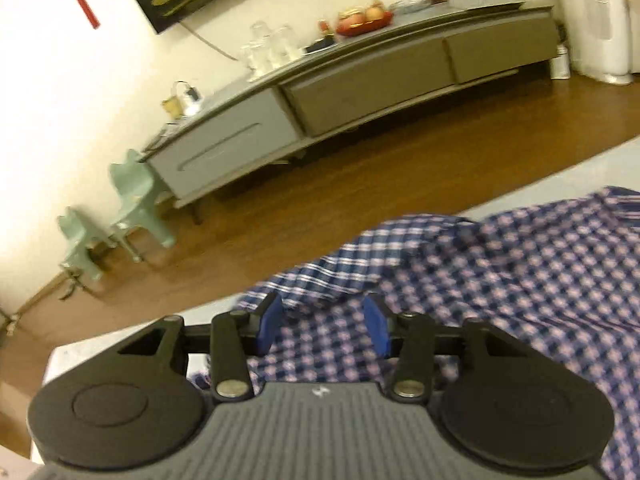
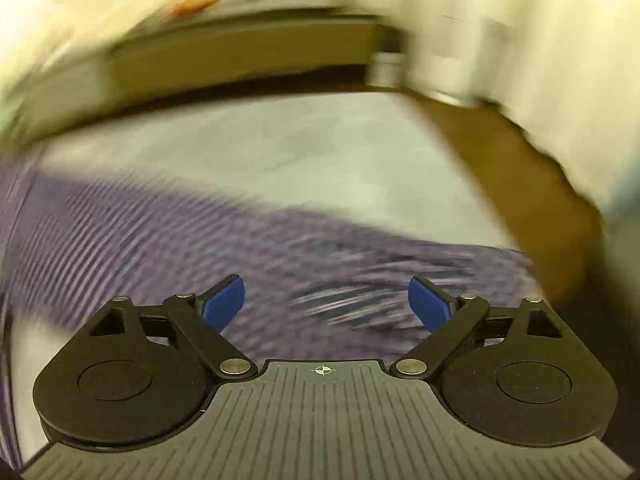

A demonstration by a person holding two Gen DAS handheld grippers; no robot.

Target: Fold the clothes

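A blue, white and pink checked shirt [image 1: 500,272] lies spread on a pale grey table [image 1: 592,168], with a fold bunched up at its near left edge. My left gripper [image 1: 322,326] hovers over that bunched edge, its blue pads apart with nothing between them. In the right wrist view the picture is heavily blurred; the same shirt [image 2: 168,236] runs across the table [image 2: 280,152]. My right gripper [image 2: 326,304] is wide open above the shirt's edge and holds nothing.
A long grey sideboard [image 1: 320,96] stands against the far wall with glasses and a red fruit bowl [image 1: 362,20] on it. Two small green stools [image 1: 116,216] stand on the brown wooden floor [image 1: 360,176]. A white appliance [image 1: 600,20] stands at the far right.
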